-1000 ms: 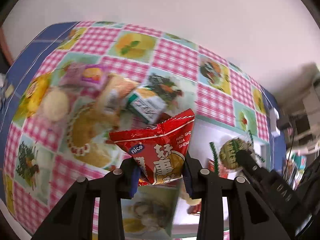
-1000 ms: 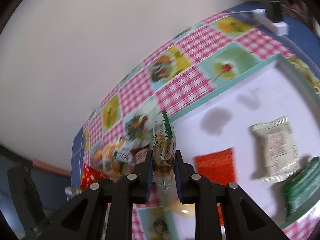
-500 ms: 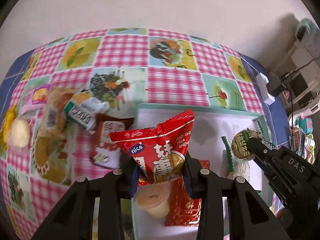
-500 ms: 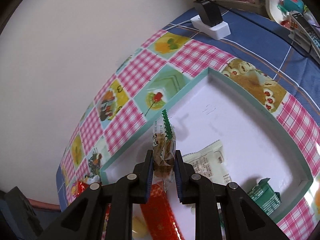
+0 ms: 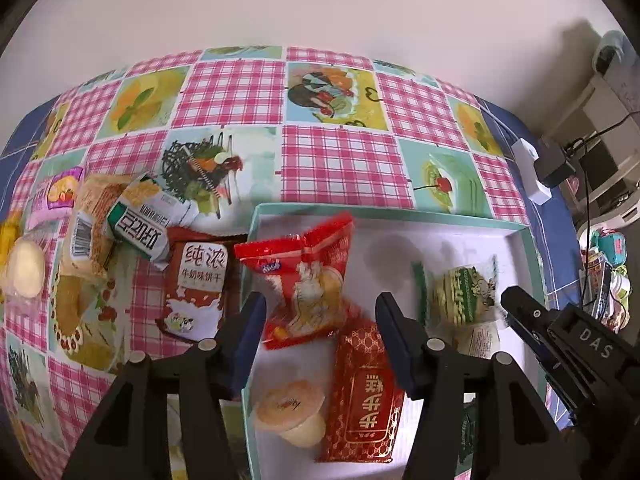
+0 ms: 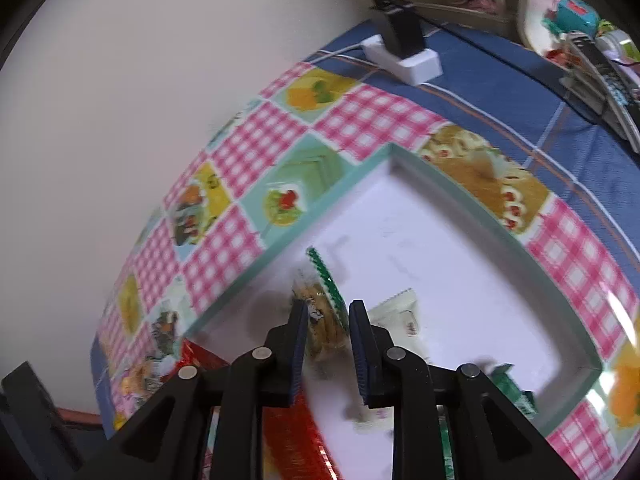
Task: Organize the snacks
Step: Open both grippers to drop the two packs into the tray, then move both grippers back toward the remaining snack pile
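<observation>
Left wrist view shows the left gripper [image 5: 320, 332] with its fingers opening; the red snack bag [image 5: 304, 280] lies loose between them, pads clear of it, resting on the white floor of the teal-rimmed tray [image 5: 400, 216]. Right wrist view shows the right gripper [image 6: 327, 344] with fingers slightly apart around the green-edged cookie packet [image 6: 322, 320], which looks blurred, over the same tray [image 6: 472, 204] on the checked surface [image 6: 256, 148].
</observation>
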Available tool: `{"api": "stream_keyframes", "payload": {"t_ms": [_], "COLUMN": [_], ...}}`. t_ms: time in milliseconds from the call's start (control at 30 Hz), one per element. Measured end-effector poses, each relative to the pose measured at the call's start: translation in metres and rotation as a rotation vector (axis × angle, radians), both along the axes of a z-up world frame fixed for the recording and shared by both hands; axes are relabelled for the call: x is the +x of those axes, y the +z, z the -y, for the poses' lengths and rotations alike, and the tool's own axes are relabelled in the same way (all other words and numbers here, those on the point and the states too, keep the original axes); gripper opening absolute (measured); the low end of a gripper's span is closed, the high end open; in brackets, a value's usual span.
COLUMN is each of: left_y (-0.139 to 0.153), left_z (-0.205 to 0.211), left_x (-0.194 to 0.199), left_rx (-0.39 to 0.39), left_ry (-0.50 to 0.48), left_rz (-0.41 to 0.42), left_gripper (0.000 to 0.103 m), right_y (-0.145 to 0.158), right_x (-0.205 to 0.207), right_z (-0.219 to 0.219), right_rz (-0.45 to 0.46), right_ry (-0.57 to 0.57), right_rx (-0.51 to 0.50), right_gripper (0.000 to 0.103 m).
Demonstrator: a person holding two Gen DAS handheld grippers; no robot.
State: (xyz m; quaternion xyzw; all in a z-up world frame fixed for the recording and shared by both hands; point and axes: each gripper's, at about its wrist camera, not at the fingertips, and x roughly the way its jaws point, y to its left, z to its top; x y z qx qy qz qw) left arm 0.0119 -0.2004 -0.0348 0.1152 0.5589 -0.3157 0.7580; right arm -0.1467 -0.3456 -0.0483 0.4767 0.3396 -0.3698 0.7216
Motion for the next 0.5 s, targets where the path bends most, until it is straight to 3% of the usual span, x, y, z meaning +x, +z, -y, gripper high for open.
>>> {"api": "stream_keyframes", "payload": {"t_ms": [100,233,300,367,500], "left_y": [0.003,0.007,0.009,0.010,0.010], "left_z": [-0.006,-0.018,-0.024,-0.030,-0.043], "left_x": [0.000,0.005,0.008,0.012,0.019], "left_rx": [-0.002,0.012,0.026,0.050,0.094], "left_ry": [0.024,0.078,0.103,0.131,0.180], "left_rz": [-0.014,-0.026,-0.015,0.006,0.048], "left_gripper": [0.068,0.072,0.073,0.082,0.083], "right_y": [-0.002,-0.003,-0.003,-0.003,-0.002], "right_x": [-0.003,-0.003,-0.003,-0.001,0.007], "right_z": [0.001,-0.001,-0.003,-0.006,-0.014], "right_rz": [-0.030,-0.083,-0.093,-0.102,-0.107], "right_ry": [-0.009,-0.007,0.000,0.016,0.062], "right_rx": [0.001,-0.018,-0.022,-0.029,-0.053], "right_gripper": [0.028,0.059,0.062,0.070,0.087]}}
